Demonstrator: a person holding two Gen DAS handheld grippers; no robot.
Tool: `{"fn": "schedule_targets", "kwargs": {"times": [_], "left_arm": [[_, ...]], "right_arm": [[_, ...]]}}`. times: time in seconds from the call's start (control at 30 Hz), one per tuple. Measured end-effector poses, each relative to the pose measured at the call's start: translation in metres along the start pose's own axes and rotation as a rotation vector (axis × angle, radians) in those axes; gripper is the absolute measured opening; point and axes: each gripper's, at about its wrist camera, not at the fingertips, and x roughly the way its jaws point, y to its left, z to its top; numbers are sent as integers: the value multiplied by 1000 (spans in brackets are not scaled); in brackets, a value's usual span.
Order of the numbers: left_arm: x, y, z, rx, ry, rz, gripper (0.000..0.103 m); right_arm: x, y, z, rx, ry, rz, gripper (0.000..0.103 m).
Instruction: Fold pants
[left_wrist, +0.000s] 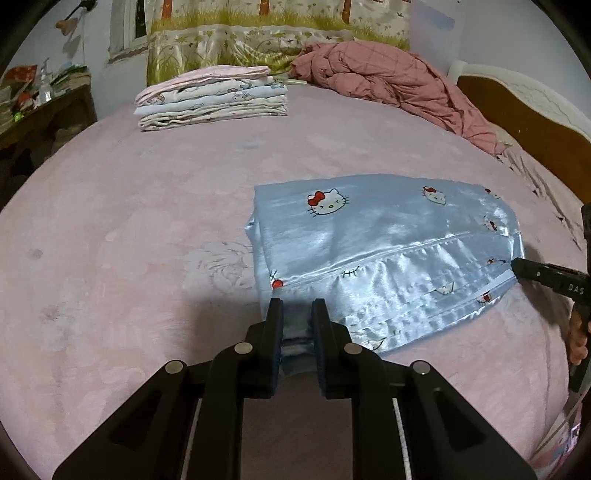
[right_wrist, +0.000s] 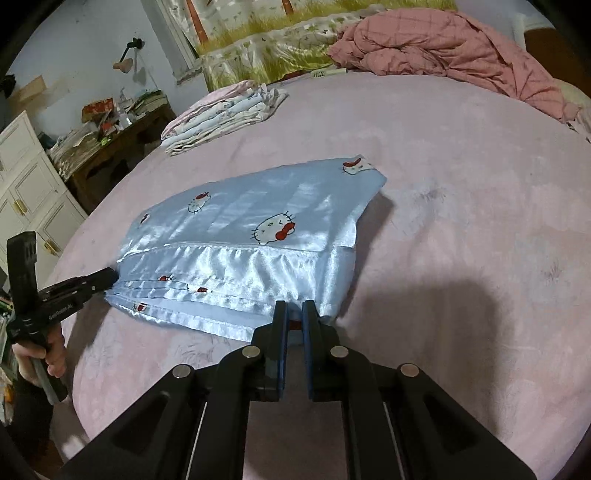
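Observation:
Light blue satin pants (left_wrist: 369, 229) (right_wrist: 240, 214) with a cat print lie folded on the pink bed (left_wrist: 147, 221) (right_wrist: 480, 221). My left gripper (left_wrist: 297, 314) is shut on the thick near-left corner of the folded edge, and blue cloth fills the gap between its pads. The same gripper (right_wrist: 110, 277) shows at the pants' left end in the right wrist view. My right gripper (right_wrist: 294, 314) is shut on the near-right corner, with cloth pinched between its fingers. It also shows as a black tip (left_wrist: 515, 267) on the pants' right end in the left wrist view.
A stack of folded clothes (left_wrist: 210, 99) (right_wrist: 221, 114) sits at the far side of the bed. A bunched pink quilt (left_wrist: 388, 70) (right_wrist: 443, 44) lies near the headboard (left_wrist: 524, 118). A cluttered desk (right_wrist: 110, 140) and a white cabinet (right_wrist: 26, 184) stand to the left. A hand (right_wrist: 55, 354) holds the left gripper.

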Motion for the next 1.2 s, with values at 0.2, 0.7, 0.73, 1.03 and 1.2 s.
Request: {"fn": "schedule_targets", "kwargs": {"times": [0.2, 0.7, 0.73, 1.03, 1.2], "left_arm": [[0, 3, -10, 7, 4, 16, 15], [-12, 2, -20, 20, -15, 35, 15], [-14, 1, -21, 24, -19, 35, 15], [-50, -21, -39, 62, -81, 11, 26], [-57, -53, -45, 183, -69, 9, 39]], "right_arm": [[4, 2, 0, -19, 16, -16, 6], [4, -1, -6, -18, 33, -23, 6], [3, 0, -7, -20, 33, -27, 6], [-26, 14, -28, 29, 18, 47, 63], [-27, 36, -33, 9, 72, 111, 63]]}}
